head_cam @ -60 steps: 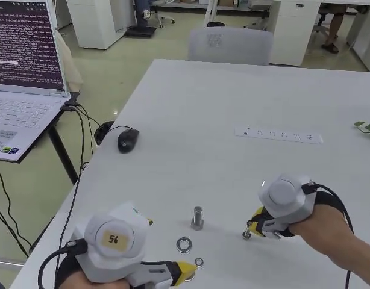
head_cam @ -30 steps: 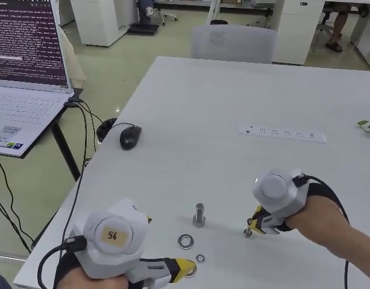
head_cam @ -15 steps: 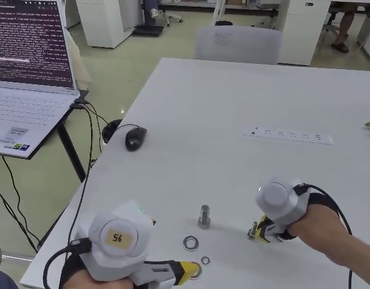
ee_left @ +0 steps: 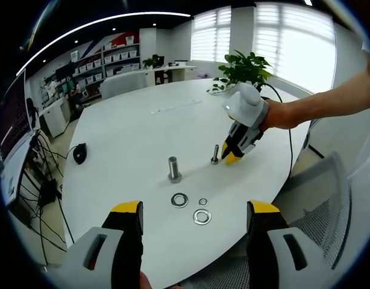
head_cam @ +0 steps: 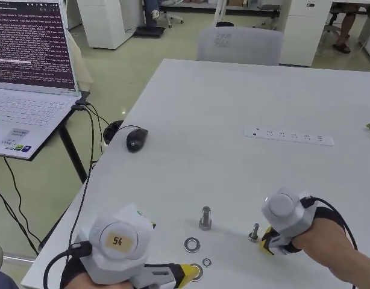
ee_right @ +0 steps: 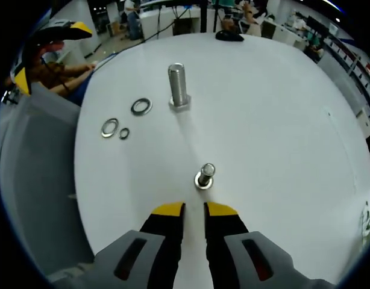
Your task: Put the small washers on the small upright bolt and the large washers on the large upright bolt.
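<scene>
The large upright bolt [head_cam: 205, 218] and the small upright bolt [head_cam: 254, 232] stand on the white table [head_cam: 233, 108]. A large washer [head_cam: 191, 244], a small washer [head_cam: 206, 262] and a second large washer [head_cam: 197, 272] lie flat in front of the large bolt. My left gripper [ee_left: 195, 211] is wide open, its jaws on either side of the washers [ee_left: 202, 217] and nothing between them. My right gripper [ee_right: 194, 211] sits just short of the small bolt [ee_right: 203, 176], apart from it, with only a narrow gap between its fingers and nothing held.
A black mouse [head_cam: 136, 139] with its cable lies at the table's left edge. A white power strip [head_cam: 288, 136] lies farther back. An open laptop [head_cam: 28, 72] stands on a side stand to the left, and a grey chair [head_cam: 239, 45] is at the far end.
My right gripper has drawn back from the small bolt, which now stands free. The left gripper has stayed by the washers. The head camera has shifted slightly.
</scene>
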Demonstrator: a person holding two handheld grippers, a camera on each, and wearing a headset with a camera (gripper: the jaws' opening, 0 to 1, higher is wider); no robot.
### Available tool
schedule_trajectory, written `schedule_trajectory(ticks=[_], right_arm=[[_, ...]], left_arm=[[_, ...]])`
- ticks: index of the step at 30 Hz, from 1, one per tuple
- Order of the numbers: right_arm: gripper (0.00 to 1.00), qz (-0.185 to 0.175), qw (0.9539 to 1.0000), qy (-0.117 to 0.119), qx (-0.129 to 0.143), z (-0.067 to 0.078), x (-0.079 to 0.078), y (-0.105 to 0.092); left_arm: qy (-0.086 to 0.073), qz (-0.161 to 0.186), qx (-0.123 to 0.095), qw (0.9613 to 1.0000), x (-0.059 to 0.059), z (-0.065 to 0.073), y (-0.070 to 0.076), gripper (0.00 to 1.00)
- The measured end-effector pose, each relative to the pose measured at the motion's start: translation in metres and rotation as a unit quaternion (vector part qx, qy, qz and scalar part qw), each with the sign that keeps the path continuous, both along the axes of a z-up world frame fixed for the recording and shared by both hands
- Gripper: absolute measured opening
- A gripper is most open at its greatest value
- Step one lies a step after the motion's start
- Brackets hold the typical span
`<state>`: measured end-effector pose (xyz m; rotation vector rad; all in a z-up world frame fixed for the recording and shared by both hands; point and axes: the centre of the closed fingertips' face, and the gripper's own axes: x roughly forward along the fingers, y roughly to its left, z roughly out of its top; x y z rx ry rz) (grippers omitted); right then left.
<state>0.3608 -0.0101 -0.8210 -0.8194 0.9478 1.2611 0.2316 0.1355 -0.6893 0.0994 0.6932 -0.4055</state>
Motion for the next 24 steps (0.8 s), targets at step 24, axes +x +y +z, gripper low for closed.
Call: schedule_trajectory(ticks=[24], right_arm=[[0.2,0.097,0.9946,0.013,0.034,-0.002,-0.059,0.047]], left_arm=[[-0.005,-0.001,-0.004,1.0,-0.001,0.002,-0.001,0.7]])
